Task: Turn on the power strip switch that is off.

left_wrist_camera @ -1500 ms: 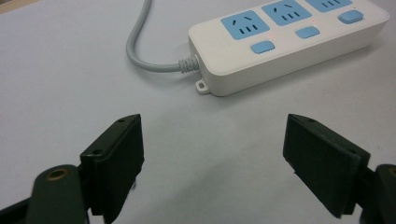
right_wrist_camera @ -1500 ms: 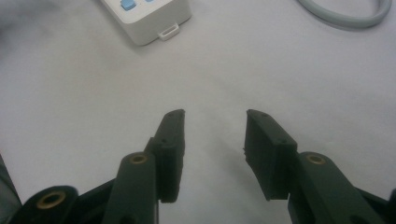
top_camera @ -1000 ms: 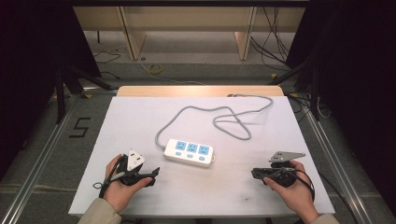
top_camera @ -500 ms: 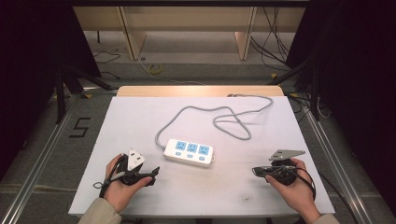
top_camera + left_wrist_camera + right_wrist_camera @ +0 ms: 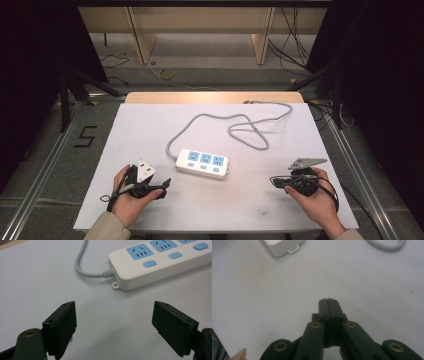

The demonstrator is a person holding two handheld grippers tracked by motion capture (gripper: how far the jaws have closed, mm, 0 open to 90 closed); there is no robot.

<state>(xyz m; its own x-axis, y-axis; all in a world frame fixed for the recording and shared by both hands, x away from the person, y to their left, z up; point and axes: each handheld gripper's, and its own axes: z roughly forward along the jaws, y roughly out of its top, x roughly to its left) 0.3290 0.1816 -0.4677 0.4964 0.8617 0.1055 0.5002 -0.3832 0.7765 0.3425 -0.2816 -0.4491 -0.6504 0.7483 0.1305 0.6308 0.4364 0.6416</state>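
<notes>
Centrally, a white plastic power strip (image 5: 203, 163) is laid on the matte white tabletop (image 5: 150, 130), its long axis running left to right; three blue sockets face upward. A grey round cable (image 5: 235, 125) is led from its left end, looping away toward the far edge. The left tongs (image 5: 113, 322) are spread wide; the right tongs (image 5: 328, 306) are pressed together, empty.
</notes>
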